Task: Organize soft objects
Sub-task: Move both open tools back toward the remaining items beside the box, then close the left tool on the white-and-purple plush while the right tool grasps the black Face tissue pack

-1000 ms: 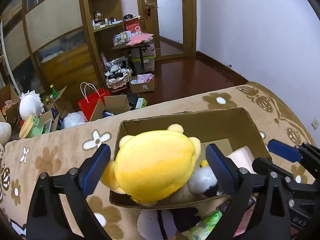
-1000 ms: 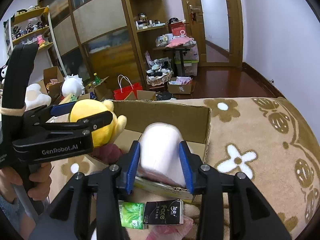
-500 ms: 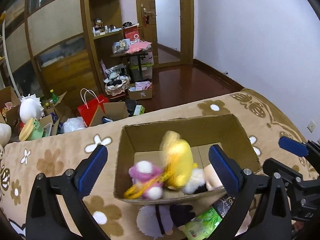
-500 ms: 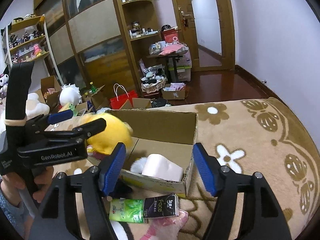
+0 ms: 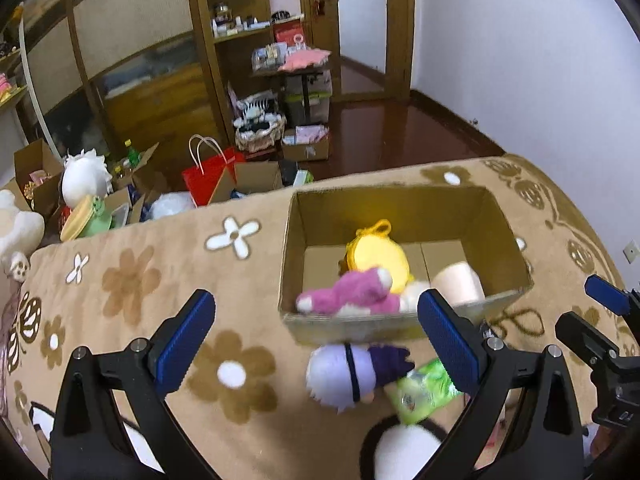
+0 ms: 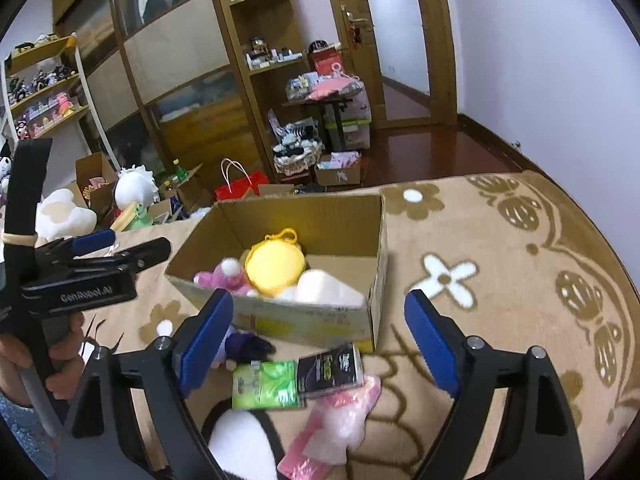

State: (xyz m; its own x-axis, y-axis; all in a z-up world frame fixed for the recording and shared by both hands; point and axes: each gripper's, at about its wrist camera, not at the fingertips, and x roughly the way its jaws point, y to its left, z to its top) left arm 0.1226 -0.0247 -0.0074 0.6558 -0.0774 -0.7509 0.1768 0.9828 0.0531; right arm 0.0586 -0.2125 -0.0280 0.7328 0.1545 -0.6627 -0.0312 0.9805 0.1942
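An open cardboard box (image 5: pixel 404 200) (image 6: pixel 376 264) sits on a beige flowered blanket (image 5: pixel 152 280). Inside lie a yellow plush (image 5: pixel 380 256) (image 6: pixel 276 268), a pink plush (image 5: pixel 352 292) (image 6: pixel 220 276) and a pale pink soft piece (image 5: pixel 460 284) (image 6: pixel 324 288). In front of the box lie a white-and-purple plush (image 5: pixel 348 372), a green tissue pack (image 5: pixel 424 388) (image 6: pixel 266 386), a black tissue pack (image 6: pixel 330 368) and a pink-white plush (image 6: pixel 340 424). My left gripper (image 5: pixel 316 340) is open and empty, held back from the box. My right gripper (image 6: pixel 316 340) is open and empty above the packs.
A white-and-black plush (image 6: pixel 240 444) lies at the near edge. Beyond the blanket's far edge the floor holds a red bag (image 5: pixel 212 176), cartons, plush toys and a shelf unit (image 6: pixel 280 92). The left gripper also shows at the left of the right wrist view (image 6: pixel 80 280).
Both grippers opened, dropping the yellow plush and the pale pink piece into the box, then pulled back and up. The yellow plush settled deeper in the box.
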